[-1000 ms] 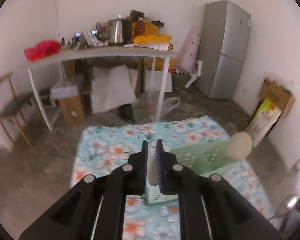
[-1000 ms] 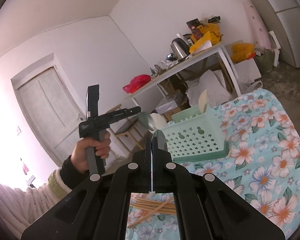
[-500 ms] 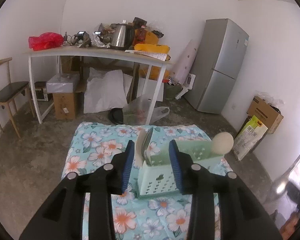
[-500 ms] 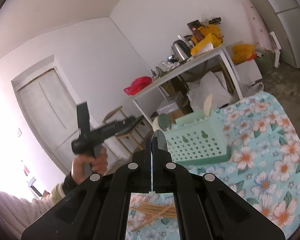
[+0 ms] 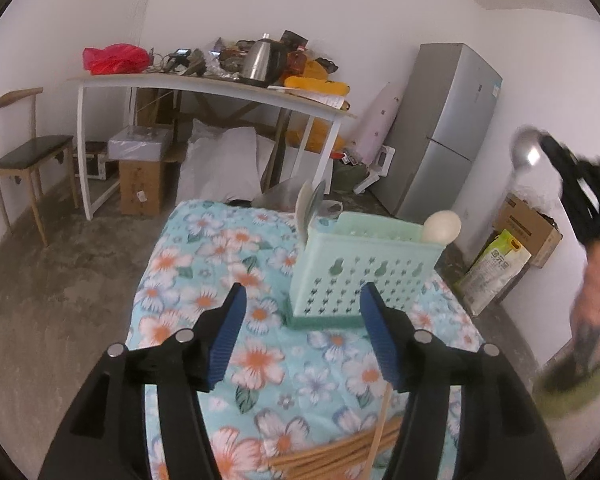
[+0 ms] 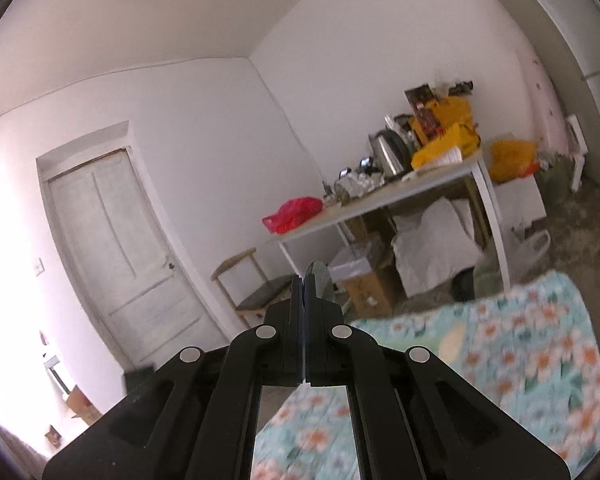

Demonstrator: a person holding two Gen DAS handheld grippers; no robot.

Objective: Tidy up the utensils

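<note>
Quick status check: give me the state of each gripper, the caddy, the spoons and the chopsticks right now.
left gripper: open, jaws just widened, nothing between them
right gripper: shut on a metal spoon, raised
green caddy: upright on the floral cloth, spoons standing inside
white spoon: upright at the caddy's right end
chopsticks: loose pile on the cloth

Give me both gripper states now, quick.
Left gripper: open, just been opening, nothing between the pads.
Right gripper: shut on a metal spoon.
</note>
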